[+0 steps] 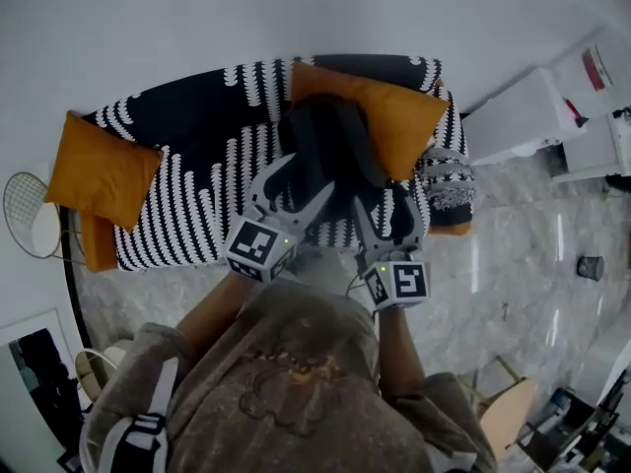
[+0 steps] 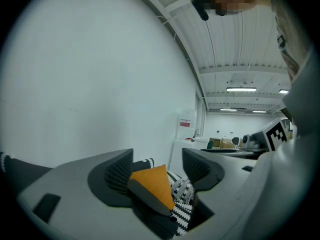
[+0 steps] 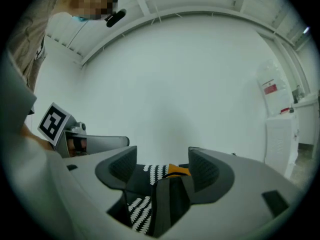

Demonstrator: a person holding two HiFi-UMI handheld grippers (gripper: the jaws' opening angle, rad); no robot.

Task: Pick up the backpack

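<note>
A dark grey backpack [image 1: 330,146] leans upright against the back of a black-and-white striped sofa [image 1: 197,156], beside an orange cushion [image 1: 380,116]. Both grippers hover side by side just in front of it, over the seat's front edge. My left gripper [image 1: 296,189] is open and empty; in its own view the left gripper [image 2: 157,171] frames the orange cushion [image 2: 152,184] and a dark edge of the backpack [image 2: 150,201]. My right gripper [image 1: 387,210] is also open and empty. In the right gripper view the right gripper [image 3: 162,166] points at the backpack [image 3: 170,199] straight ahead.
A second orange cushion [image 1: 99,170] lies at the sofa's left end and a patterned pillow [image 1: 449,180] at its right end. A racket [image 1: 30,215] leans at the far left. White cabinets [image 1: 523,116] stand to the right on the marble floor [image 1: 523,254].
</note>
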